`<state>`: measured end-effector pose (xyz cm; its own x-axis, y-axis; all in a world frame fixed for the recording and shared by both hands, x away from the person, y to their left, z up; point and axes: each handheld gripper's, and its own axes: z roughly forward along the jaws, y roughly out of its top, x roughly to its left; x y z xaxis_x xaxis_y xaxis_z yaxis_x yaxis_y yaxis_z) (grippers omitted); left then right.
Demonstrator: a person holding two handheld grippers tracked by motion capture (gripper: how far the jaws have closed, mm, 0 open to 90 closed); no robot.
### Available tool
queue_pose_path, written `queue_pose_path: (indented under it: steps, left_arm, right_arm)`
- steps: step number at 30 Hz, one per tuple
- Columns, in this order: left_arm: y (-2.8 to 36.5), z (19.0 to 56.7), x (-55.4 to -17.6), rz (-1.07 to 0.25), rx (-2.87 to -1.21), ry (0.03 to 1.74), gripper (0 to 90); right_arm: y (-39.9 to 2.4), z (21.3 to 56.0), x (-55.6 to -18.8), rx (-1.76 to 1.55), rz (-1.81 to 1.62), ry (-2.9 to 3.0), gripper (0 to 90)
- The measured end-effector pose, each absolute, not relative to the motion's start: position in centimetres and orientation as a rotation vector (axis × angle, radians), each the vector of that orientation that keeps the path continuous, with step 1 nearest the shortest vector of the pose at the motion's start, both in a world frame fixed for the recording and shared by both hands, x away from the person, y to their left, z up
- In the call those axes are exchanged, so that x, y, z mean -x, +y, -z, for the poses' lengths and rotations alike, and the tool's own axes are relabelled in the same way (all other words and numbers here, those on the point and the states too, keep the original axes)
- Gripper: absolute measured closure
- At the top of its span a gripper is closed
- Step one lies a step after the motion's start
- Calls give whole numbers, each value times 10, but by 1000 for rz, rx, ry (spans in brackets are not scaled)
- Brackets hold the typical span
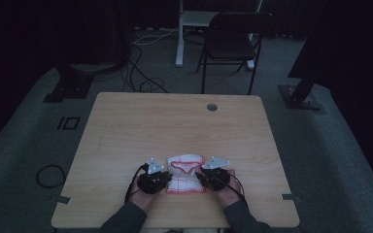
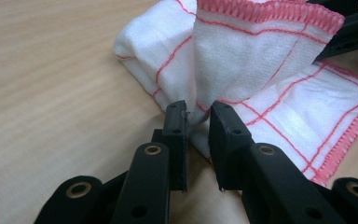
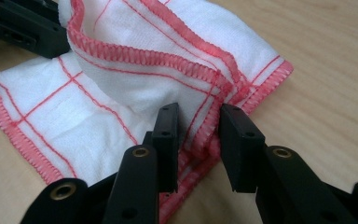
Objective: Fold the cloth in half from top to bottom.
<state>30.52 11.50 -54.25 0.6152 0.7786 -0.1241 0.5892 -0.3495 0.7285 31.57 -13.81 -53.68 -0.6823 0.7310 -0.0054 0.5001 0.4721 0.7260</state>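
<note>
While I sit at the table (image 1: 126, 126), my two tongs rest on either side of the cloth (image 1: 186, 174), and I tell where everything is from that cloth. It is white with red lines, lies near my edge of the table, and is partly folded, with its far half bunched up. My left gripper (image 1: 164, 177) is at the cloth's left edge. Its jaws stand a little apart with a fold of cloth (image 2: 242, 60) between them, and they do not pinch it, so I think I have let that side go. My right gripper (image 1: 200, 175) is at the cloth's right edge. Its jaws are apart too, with the red hem (image 3: 205, 126) between them, loose. I keep one tong on each side so the fold can stay even.
</note>
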Motion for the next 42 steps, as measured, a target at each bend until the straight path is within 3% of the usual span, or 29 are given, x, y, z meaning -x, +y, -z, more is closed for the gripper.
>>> queue_pose_path:
  steps: [7,14,25,34,38,42]
  left_arm:
    - [117,541,-322,-327,-2062,1113,732]
    - [120,521,-321,-328,-1990,1076,612]
    - [115,477,-328,-392,-1889,1038,550]
    - [101,484,-347,-363,-1935,1080,521]
    - [101,494,-349,-335,-1971,1108,535]
    - [103,498,-344,-320,-1986,1104,650]
  right_arm:
    - [-135,538,-329,-1080,-1045,2380,690]
    - [-135,536,-330,-1083,-1050,2376,679]
    - [-135,535,-329,-1083,-1060,2375,675]
    - [-136,534,-329,-1085,-1066,2377,668]
    - [-139,533,-328,-1084,-1071,2374,665]
    - [-143,531,-327,-1090,-1082,2360,655]
